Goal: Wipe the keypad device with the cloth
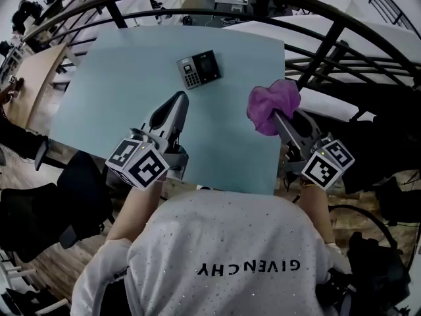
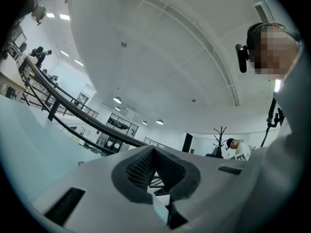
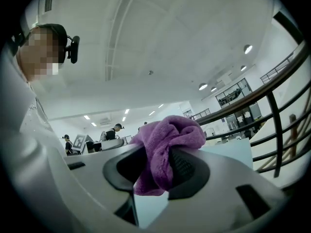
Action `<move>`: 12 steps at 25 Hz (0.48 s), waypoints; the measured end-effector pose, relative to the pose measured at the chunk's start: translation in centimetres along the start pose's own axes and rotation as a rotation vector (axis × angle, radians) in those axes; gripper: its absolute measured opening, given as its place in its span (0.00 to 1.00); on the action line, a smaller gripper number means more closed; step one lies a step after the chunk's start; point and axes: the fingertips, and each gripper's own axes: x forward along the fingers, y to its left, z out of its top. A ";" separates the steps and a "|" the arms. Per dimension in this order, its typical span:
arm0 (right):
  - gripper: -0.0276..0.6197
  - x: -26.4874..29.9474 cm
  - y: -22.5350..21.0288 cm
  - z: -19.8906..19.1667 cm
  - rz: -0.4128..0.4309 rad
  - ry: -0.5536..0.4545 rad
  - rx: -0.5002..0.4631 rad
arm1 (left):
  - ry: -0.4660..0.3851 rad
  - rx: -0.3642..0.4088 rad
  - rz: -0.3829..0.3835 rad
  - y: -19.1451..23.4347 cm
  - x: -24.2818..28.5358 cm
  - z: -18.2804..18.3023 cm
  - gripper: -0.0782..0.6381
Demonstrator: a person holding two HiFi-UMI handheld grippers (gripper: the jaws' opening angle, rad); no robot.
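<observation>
The keypad device [image 1: 199,68], dark with a grey key block and a black screen, lies flat near the far middle of the pale blue table [image 1: 118,91]. My right gripper [image 1: 273,114] is shut on a bunched purple cloth [image 1: 273,104], raised over the table's right side, well short of the device. In the right gripper view the cloth [image 3: 165,144] bulges out between the jaws. My left gripper [image 1: 180,97] is shut and holds nothing, its tip pointing at the device from the near side. The left gripper [image 2: 154,152] tilts up toward the ceiling in its own view.
A black curved railing [image 1: 329,38] runs behind and to the right of the table. White tables [image 1: 355,31] stand beyond the railing. A wooden table [image 1: 33,78] and dark chairs [image 1: 39,203] sit at the left. People stand in the far background.
</observation>
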 end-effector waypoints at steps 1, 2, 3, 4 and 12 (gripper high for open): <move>0.24 1.8 0.0 -0.2 0.002 0.007 -0.003 | -0.002 -0.002 0.004 1.5 0.2 0.3 0.11; 0.24 3.6 -0.1 -0.4 0.002 0.013 -0.006 | -0.001 -0.006 0.009 3.1 0.4 0.5 0.11; 0.24 5.3 -0.3 -0.6 0.002 0.021 -0.007 | 0.006 -0.011 0.015 4.6 0.6 0.5 0.11; 0.24 6.9 -0.5 -0.9 0.000 0.030 -0.006 | 0.016 -0.018 0.020 6.2 0.7 0.3 0.11; 0.24 17.7 -2.9 -5.1 -0.053 0.152 0.048 | 0.124 -0.118 0.031 17.2 3.1 -2.7 0.11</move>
